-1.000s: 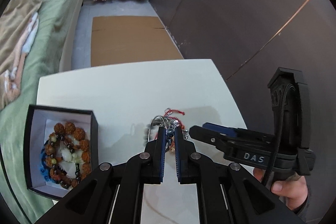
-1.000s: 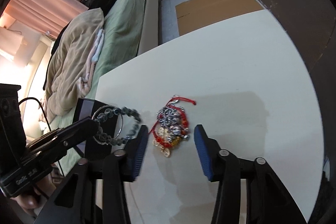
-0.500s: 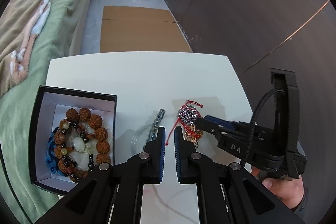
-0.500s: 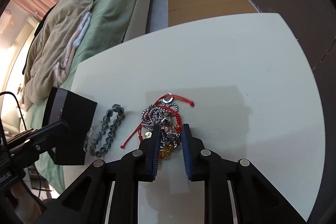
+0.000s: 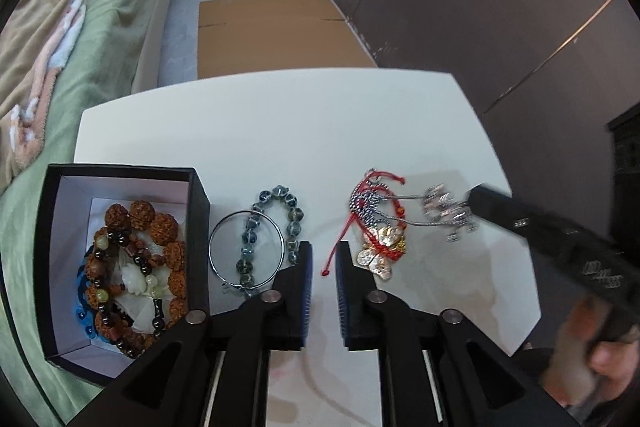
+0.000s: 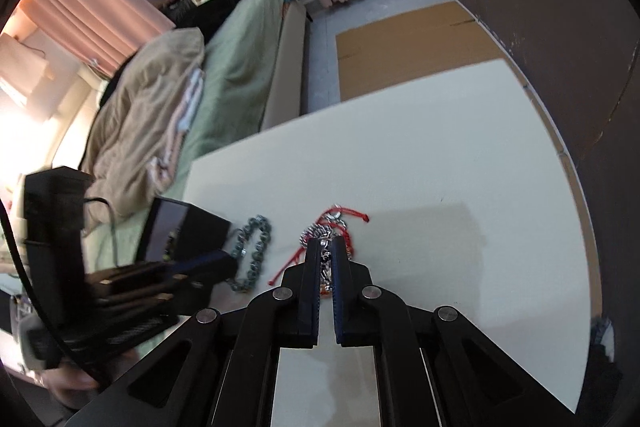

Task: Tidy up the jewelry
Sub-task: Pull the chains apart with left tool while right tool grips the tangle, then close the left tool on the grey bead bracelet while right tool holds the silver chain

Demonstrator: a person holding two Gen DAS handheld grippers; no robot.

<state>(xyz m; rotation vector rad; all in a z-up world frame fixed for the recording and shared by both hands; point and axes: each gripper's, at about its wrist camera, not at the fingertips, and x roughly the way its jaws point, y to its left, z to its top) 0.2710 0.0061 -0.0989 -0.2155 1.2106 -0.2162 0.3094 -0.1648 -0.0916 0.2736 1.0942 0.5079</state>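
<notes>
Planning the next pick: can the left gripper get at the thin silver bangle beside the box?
Probably yes: the left gripper is open with nothing between its fingers, and the silver bangle lies uncovered just left of it, overlapping the grey bead bracelet.

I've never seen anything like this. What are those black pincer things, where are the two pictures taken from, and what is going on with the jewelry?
No robot here: a person holds a handheld two-finger gripper in each hand, each with a wide-angle camera looking along its fingers. One picture comes from the left gripper, the other from the right gripper.

On the white table stands an open black box already holding bead bracelets. Beside it lie a thin silver bangle and a grey-blue bead bracelet. The left gripper's fingers have just been opening above them, with nothing between them.

The right gripper has just closed on a silver charm bracelet, pulling it from a tangled pile of red cord, silver and gold pieces.
</notes>
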